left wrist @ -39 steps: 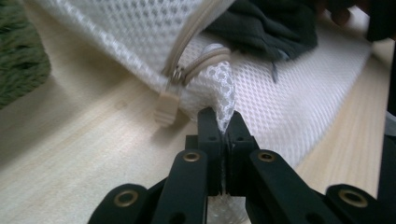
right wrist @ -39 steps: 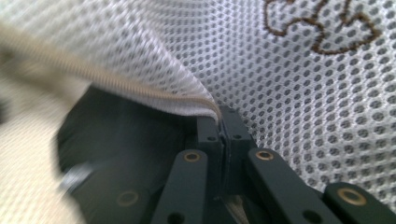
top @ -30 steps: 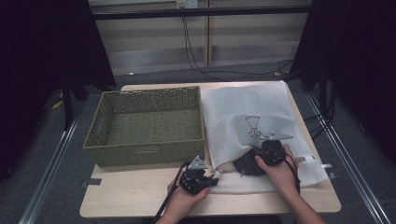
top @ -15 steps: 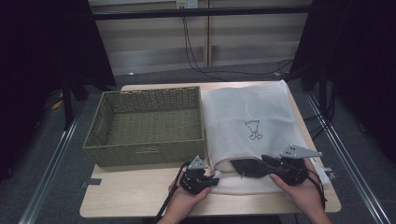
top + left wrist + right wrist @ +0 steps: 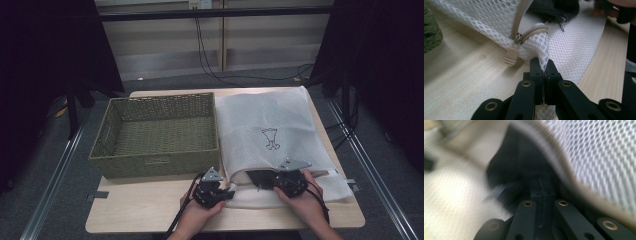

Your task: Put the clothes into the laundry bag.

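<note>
Your left gripper [image 5: 543, 72] pinches the mesh bag [image 5: 272, 130] corner at the worktop's [image 5: 150, 210] near edge; your right gripper [image 5: 543, 188], fingers just clenched, sits at the dark garment [image 5: 554, 8] inside. Pull hard and the mesh may slip free.

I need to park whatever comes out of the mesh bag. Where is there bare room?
The wicker basket holds nothing, so its floor is free. Bare tabletop runs along the near edge below the basket, left of the left tool. It is crowded at the mesh bag mouth, where both tools work.
</note>
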{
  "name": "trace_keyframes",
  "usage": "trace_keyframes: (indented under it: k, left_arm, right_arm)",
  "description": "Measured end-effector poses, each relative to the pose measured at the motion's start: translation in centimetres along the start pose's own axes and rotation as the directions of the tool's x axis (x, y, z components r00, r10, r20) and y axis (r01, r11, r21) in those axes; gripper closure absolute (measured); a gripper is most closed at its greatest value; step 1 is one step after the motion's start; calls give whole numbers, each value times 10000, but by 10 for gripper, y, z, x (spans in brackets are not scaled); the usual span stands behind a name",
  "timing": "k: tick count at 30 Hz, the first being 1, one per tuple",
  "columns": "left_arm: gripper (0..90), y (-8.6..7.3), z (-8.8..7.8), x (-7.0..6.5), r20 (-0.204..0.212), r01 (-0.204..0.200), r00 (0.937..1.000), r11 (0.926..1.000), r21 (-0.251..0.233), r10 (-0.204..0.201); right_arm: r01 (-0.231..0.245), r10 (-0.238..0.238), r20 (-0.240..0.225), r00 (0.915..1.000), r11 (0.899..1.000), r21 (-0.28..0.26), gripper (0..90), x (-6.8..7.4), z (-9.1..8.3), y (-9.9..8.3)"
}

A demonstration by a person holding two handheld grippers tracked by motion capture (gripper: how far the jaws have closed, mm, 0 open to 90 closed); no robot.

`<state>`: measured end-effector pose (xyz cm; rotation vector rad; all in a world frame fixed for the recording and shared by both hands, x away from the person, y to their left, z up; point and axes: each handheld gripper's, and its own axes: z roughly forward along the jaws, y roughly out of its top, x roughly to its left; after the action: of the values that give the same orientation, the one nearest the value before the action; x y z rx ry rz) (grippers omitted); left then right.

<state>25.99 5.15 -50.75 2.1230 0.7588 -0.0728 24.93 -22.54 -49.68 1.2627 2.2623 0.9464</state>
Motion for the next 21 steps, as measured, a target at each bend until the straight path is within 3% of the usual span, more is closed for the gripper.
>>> trace_keyframes:
  k: [1,5,7,9,11,12,15,16,18,19,21]
  left_arm:
    - [881,0,0,0,-18,-56,10000,10000,30,56]
    - [883,0,-1,1,111,-22,9999,10000,34,22]
    - [883,-1,0,0,116,48,9999,10000,-6,-48]
    - [882,-1,0,0,116,79,9999,10000,-30,-78]
    - [879,-1,0,-1,19,24,10000,10000,-65,-24]
    - [878,-1,0,-1,17,12,10000,10000,-70,-11]
    - [877,-1,0,2,121,91,9999,9999,-60,-90]
    - [877,-1,0,2,158,113,9998,9999,-76,-112]
    - [877,-1,1,1,145,157,9998,9998,-133,-155]
    - [877,-1,1,2,146,161,9998,9998,-122,-159]
    - [876,-1,1,2,145,173,9997,9998,-122,-172]
  right_arm:
    - [39,-38,202,9998,10000,-22,900,-1,4,2]
    - [-579,633,1168,9911,9971,-492,900,-10,24,16]
    - [-1177,1251,1233,9845,9909,-659,900,-15,30,20]
    - [-1465,1522,828,9849,9866,-711,900,-17,29,21]
    - [-1474,1490,104,9888,9848,-921,842,-17,15,19]
    - [-1391,1362,-331,9901,9841,-1108,825,-14,-4,16]
    - [-1046,908,-897,9918,9809,-1642,797,-8,-45,10]
    - [-807,673,-747,9949,9774,-1952,785,-7,-59,8]
    - [-889,746,-650,9951,9626,-2559,742,-8,-77,4]
    - [-937,789,-639,9948,9561,-2778,710,-10,-81,4]
    - [-705,715,-76,9974,9535,-2931,608,-13,-78,5]
